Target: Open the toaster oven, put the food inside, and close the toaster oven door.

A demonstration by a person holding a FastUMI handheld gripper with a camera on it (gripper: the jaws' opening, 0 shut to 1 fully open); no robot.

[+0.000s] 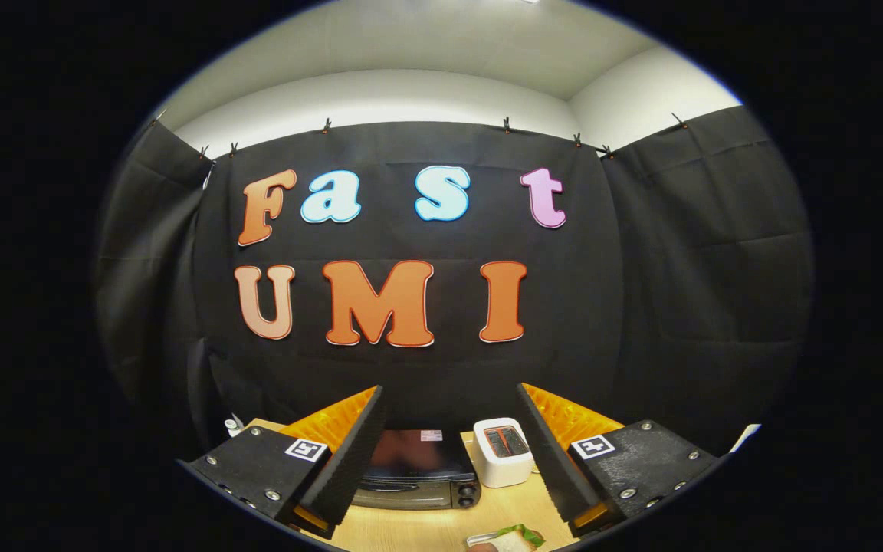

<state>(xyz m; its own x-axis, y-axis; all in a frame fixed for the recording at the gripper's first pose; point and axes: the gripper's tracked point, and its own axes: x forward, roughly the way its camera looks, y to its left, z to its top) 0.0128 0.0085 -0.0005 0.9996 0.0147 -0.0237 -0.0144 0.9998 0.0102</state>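
Wooden table (441, 529) below me. Toaster oven (420, 469), door shut, sits between my fingers at 12 o'clock, long axis crosswise. White pop-up toaster (503, 451) at its right, 1 o'clock. Sandwich (514, 538) nearest, 5 o'clock. Gripper (449, 452) spread wide, holding nothing. I judge the door comes 1st.

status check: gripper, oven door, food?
Gripper open, fingers apart, holding nothing. Toaster oven ahead between the fingers, door shut. Food on the table, near the fingers. White toaster beside the oven, not blocking the door.
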